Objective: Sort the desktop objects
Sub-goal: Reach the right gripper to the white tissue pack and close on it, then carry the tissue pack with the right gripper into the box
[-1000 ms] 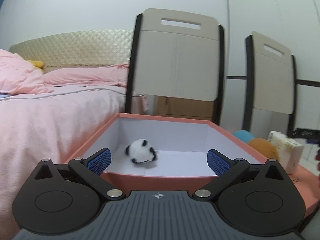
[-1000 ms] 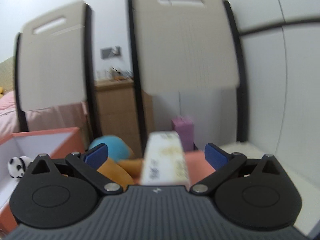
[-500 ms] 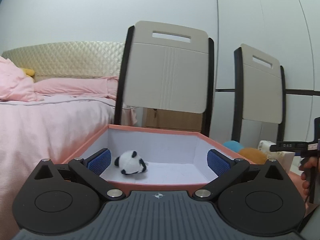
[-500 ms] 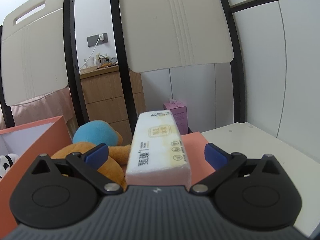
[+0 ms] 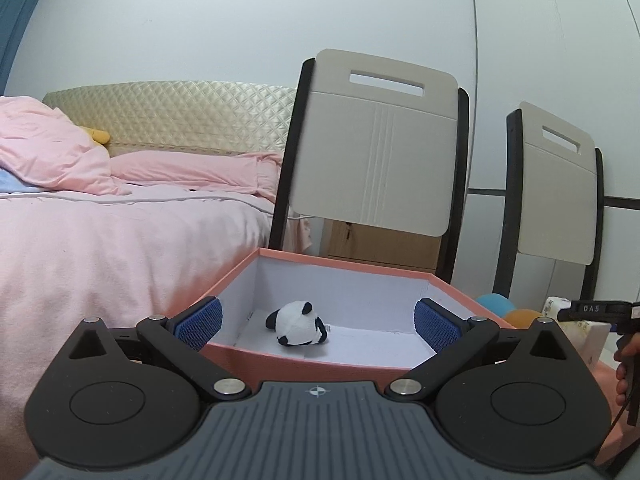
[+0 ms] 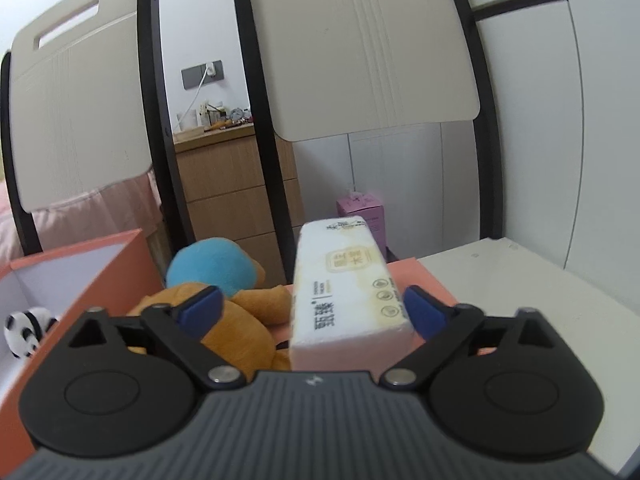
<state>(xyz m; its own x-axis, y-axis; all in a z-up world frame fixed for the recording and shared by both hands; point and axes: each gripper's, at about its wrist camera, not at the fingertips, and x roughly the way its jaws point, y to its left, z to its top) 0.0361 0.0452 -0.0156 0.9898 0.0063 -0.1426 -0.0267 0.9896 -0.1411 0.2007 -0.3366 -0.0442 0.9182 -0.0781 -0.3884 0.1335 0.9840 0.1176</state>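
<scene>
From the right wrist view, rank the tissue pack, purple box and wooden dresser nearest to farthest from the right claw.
1. Tissue pack: between the open right claw's fingers.
2. Purple box: just behind the pack.
3. Wooden dresser: farthest, back left between the chairs.

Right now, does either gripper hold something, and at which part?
Nothing is held. The left gripper is open before the box. The right gripper is open around the tissue pack, not clamped.
</scene>
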